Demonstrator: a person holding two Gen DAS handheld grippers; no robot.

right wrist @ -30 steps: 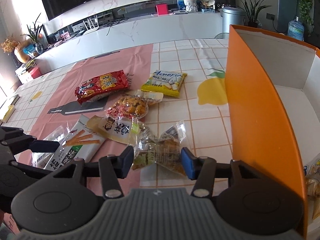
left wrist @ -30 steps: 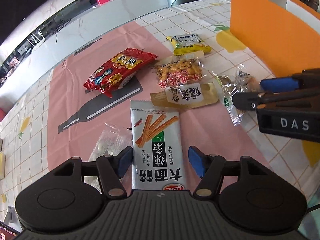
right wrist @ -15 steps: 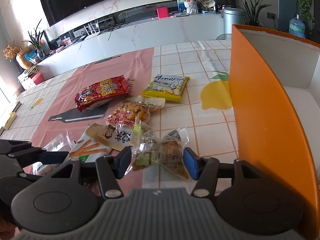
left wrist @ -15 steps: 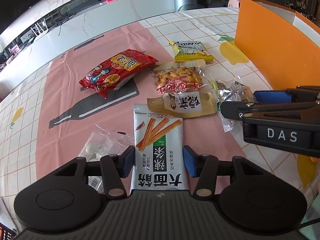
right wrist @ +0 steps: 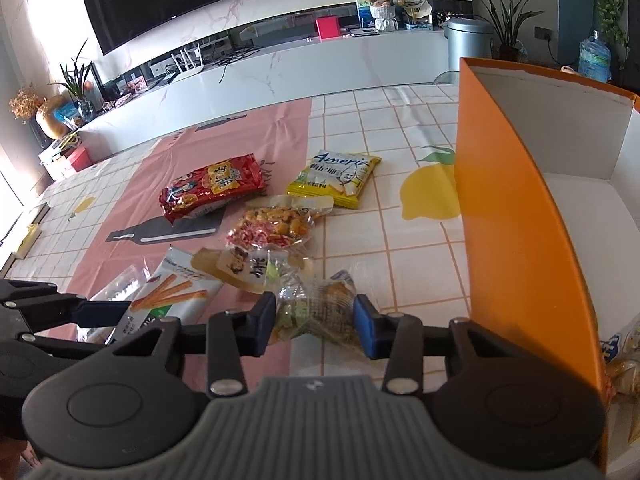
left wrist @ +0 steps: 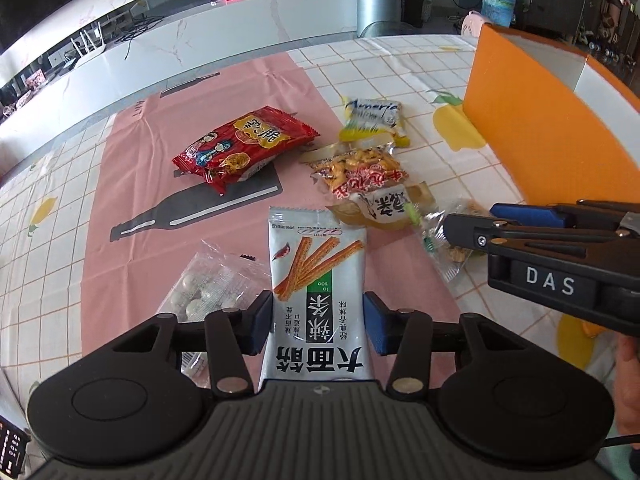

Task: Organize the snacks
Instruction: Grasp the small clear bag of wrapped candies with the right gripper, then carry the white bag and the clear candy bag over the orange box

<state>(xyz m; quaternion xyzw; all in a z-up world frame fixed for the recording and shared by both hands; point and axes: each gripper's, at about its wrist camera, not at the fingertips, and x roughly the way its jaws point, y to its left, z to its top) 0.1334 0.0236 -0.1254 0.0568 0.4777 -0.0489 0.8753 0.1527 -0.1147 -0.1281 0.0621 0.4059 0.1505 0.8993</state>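
My left claw (left wrist: 318,322) has just closed onto the white stick-snack packet (left wrist: 318,280); my right claw (right wrist: 315,326) has just closed on the crinkled clear wrapper (right wrist: 316,308).

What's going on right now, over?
Left gripper closing on white stick-snack packet. Right gripper closing on clear crinkly packet. Orange box beside it, path unobstructed.
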